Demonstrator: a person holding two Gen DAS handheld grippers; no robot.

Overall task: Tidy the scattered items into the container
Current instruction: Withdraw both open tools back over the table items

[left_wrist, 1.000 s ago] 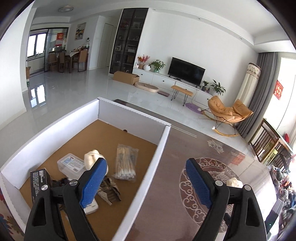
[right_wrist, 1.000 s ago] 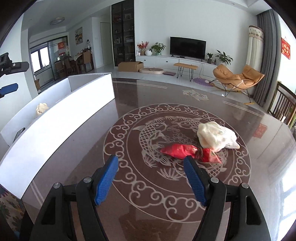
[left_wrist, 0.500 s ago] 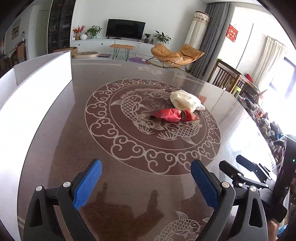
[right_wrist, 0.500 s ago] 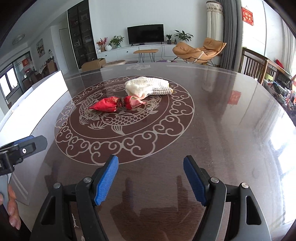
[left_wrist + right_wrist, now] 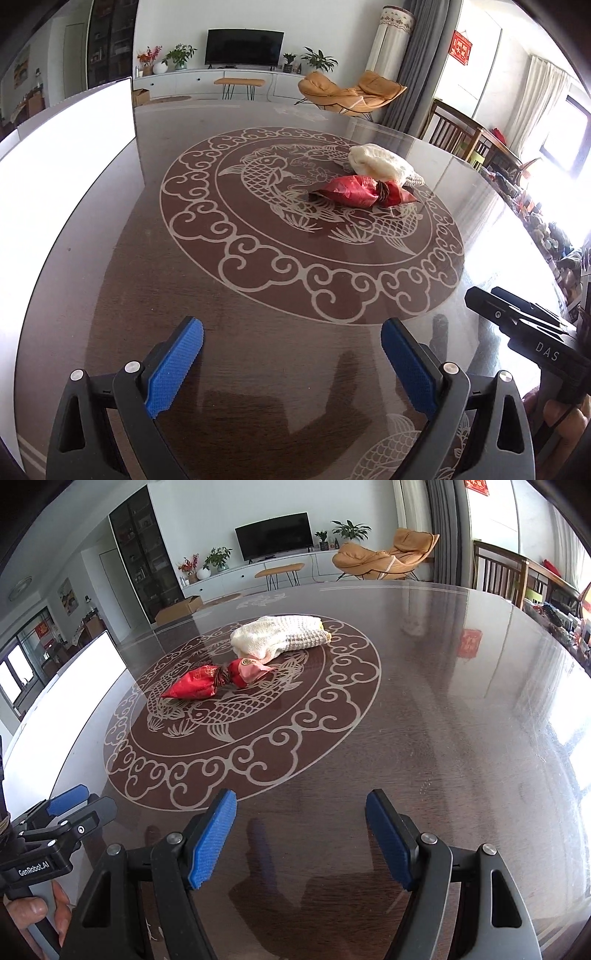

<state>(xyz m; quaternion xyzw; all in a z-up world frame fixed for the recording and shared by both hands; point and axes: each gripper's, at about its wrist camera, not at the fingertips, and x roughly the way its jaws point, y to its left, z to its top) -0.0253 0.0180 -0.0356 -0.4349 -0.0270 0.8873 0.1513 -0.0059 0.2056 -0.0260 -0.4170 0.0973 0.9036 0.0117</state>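
The dark glossy worktop (image 5: 258, 369) is filling most of both views, its curved edge running down the right of the left wrist frame and across the upper right of the right wrist frame. The white wall of the container (image 5: 66, 177) is standing along the left side of the left wrist frame and is showing again at the left of the right wrist frame (image 5: 66, 716). Bare polished surface is lying between the container and the pale fish-and-cloud pattern inlaid at the centre.

The left tool (image 5: 291, 363) is sitting at the bottom centre of its frame, its blue textured pads spread wide with nothing between them. The right tool (image 5: 301, 842) is likewise gaping and empty at the bottom of its frame.

The red foil packet (image 5: 360, 190) is lying on the pattern, well apart from both tools, right of centre in the left wrist frame and left of centre in the right wrist frame (image 5: 207, 681). It is crinkled, shiny and pinched at the middle. The cream knitted cloth (image 5: 380, 164) is lying bunched just behind it, touching it, soft and ribbed (image 5: 277, 638).
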